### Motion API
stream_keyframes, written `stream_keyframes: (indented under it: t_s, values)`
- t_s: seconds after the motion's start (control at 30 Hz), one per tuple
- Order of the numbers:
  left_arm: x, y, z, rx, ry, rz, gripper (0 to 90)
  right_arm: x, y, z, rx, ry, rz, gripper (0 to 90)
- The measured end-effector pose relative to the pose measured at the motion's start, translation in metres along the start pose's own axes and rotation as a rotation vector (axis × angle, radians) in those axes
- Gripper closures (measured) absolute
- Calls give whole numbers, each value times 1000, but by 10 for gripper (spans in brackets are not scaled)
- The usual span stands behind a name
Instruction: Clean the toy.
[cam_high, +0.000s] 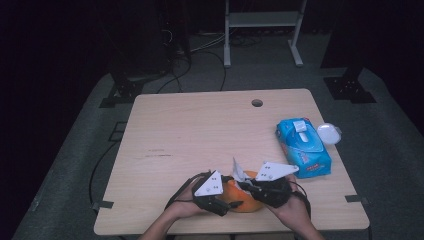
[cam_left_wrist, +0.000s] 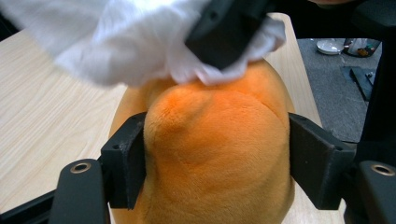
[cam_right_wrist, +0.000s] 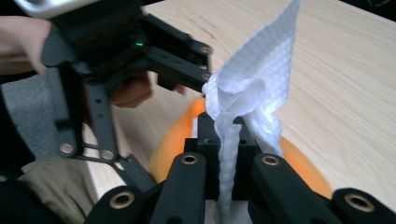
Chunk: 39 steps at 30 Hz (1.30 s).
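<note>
Claw work here is a two-handed wipe: from the high view we see our left claw (cam_high: 218, 199) and right claw (cam_high: 248, 186) meeting over the orange plush toy (cam_high: 243, 201) at the counter's (cam_high: 200, 130) near edge. Left gripper view: jaws clamp the plush on both sides; we should keep that hold steady. Right gripper view: jaws pinch the white wipe (cam_right_wrist: 254, 88) tight, the plush just beyond; press lightly, using short strokes.

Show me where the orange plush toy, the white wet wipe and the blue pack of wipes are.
Orange plush toy (cam_left_wrist: 215, 154): left gripper view, middle of its fuzzy body between the fingers.
White wet wipe (cam_right_wrist: 261, 79): right gripper view, upper fold above the fingers.
Blue pack of wipes (cam_high: 305, 150): high view, middle of its top face.
</note>
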<state>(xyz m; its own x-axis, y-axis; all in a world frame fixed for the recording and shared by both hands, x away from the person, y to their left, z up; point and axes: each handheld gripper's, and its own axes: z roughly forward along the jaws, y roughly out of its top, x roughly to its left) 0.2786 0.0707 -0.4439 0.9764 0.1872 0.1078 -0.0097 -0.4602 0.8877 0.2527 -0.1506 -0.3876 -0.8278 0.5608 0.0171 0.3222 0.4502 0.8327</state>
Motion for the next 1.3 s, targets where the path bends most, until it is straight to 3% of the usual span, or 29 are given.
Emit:
stream_keyframes:
  t_s: [0.03,0.07,0.13,0.2,0.23,0.27,0.33,0.4,0.6,0.7,0.73,0.77,0.87,0.97,1.0,1.1,1.13,1.3]
  values:
    - [0,0,0,0,0,0,282,0,0,0,0,0,0,857]
    - [3,-2,-3,4,-1,-7,281,-9,-3,-3,14,-41,9,857]
    - [7,-4,-5,-2,-10,-24,281,-18,-7,-5,26,-39,61,857]
    - [9,-4,-5,0,-18,-36,269,-21,-11,-5,24,-28,82,857]
    - [9,-4,-5,0,-18,-36,245,-21,-11,-5,24,-28,82,857]
    - [10,-1,-5,3,-26,-73,216,-18,-11,-2,34,-40,68,857]
    - [11,2,-5,-2,-29,-98,184,-16,-10,0,34,-49,58,857]
    - [10,4,-6,8,-28,-79,187,-14,-9,1,25,-49,59,856]
    - [12,0,-11,24,-32,-53,307,-9,-6,-2,6,-18,34,857]
    - [14,-3,-12,24,-29,-62,314,-13,-7,-3,5,-18,40,856]
    - [17,-6,-13,15,-28,-80,314,-19,-11,-4,14,-54,41,856]
    - [17,-6,-13,15,-28,-80,314,-19,-11,-4,14,-54,41,856]
    - [19,-9,-13,12,-36,-96,311,-25,-16,-7,-2,-53,96,856]
    - [20,-10,-13,10,-36,-97,308,-18,-12,-6,-22,-37,65,855]
    - [20,-10,-14,8,-36,-106,308,-12,-9,-5,-35,12,55,853]
    - [25,-15,-17,10,-40,-122,308,-11,-8,-4,-20,-2,35,853]
    - [27,-17,-19,10,-40,-131,308,-16,-12,-4,-10,-26,45,853]
    - [28,-18,-19,10,-48,-132,307,-32,-24,-6,6,-51,97,853]
